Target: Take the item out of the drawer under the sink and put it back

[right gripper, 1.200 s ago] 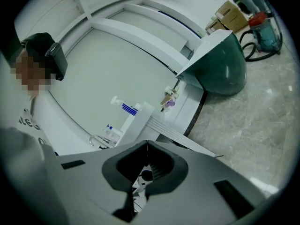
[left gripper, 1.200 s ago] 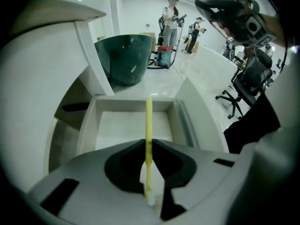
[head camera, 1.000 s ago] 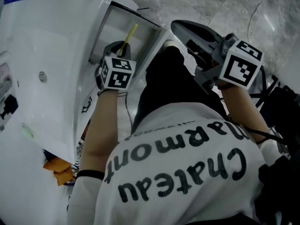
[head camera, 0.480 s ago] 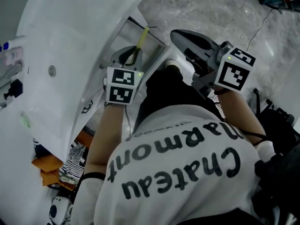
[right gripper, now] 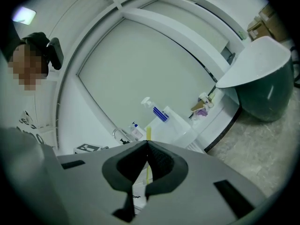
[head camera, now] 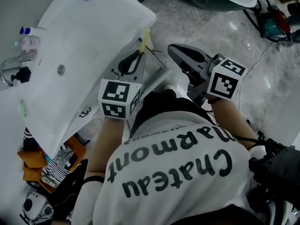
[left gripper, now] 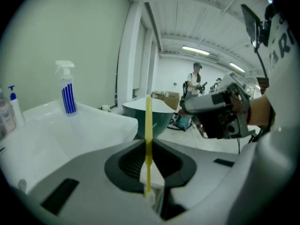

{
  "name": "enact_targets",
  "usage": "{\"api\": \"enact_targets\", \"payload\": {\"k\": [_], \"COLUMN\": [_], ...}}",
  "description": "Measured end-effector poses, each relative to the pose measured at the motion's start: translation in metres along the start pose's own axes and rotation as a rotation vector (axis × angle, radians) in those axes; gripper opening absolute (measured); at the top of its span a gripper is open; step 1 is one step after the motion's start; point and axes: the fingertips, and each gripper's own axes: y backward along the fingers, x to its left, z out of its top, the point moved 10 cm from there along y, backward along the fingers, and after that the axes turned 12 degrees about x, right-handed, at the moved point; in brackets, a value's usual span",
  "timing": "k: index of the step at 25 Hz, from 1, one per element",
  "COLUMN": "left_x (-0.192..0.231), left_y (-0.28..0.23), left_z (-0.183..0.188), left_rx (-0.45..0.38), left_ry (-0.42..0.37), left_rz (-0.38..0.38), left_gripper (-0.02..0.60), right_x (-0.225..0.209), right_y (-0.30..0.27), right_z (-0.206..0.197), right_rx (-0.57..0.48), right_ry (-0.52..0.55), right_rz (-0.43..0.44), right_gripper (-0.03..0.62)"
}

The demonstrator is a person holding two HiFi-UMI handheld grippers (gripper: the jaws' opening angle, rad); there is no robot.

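A thin yellow stick-like item (head camera: 145,40) stands upright, and my left gripper (head camera: 138,56) is shut on its lower part. In the left gripper view the yellow item (left gripper: 148,125) rises from between the closed jaws of that gripper (left gripper: 148,142). It is held above the open white drawer (head camera: 157,73) beside the white sink (head camera: 84,50). My right gripper (head camera: 174,49) hangs to the right of the drawer. Its jaws (right gripper: 147,142) meet with nothing between them, and the yellow item (right gripper: 148,133) shows just beyond their tips.
On the sink's rim stand a striped blue spray bottle (left gripper: 68,90), a faucet (head camera: 11,69) and small bottles. A large green tub (right gripper: 262,78) stands on the marble floor beyond. Bags and clutter (head camera: 51,165) lie below the sink. Other people stand far off (left gripper: 196,81).
Both grippers have risen. The left one has lifted the yellow item up out of the drawer to about the height of the sink's rim. The head view now takes in more of the sink.
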Motion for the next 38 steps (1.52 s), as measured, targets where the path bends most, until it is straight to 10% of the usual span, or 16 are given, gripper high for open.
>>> {"api": "enact_targets", "payload": {"k": [19, 38], "left_x": [0.022, 0.114], "left_y": [0.155, 0.341], "left_z": [-0.019, -0.183], "left_rx": [-0.397, -0.428], "left_ry": [0.269, 0.351], "left_rz": [0.240, 0.303], "left_gripper": [0.051, 0.051], "right_x": [0.089, 0.281], "right_y": [-0.102, -0.252], "right_z": [0.013, -0.073], "right_rx": [0.217, 0.280], "right_ry": [0.173, 0.292], "right_rz": [0.366, 0.414], "right_gripper": [0.011, 0.011]}}
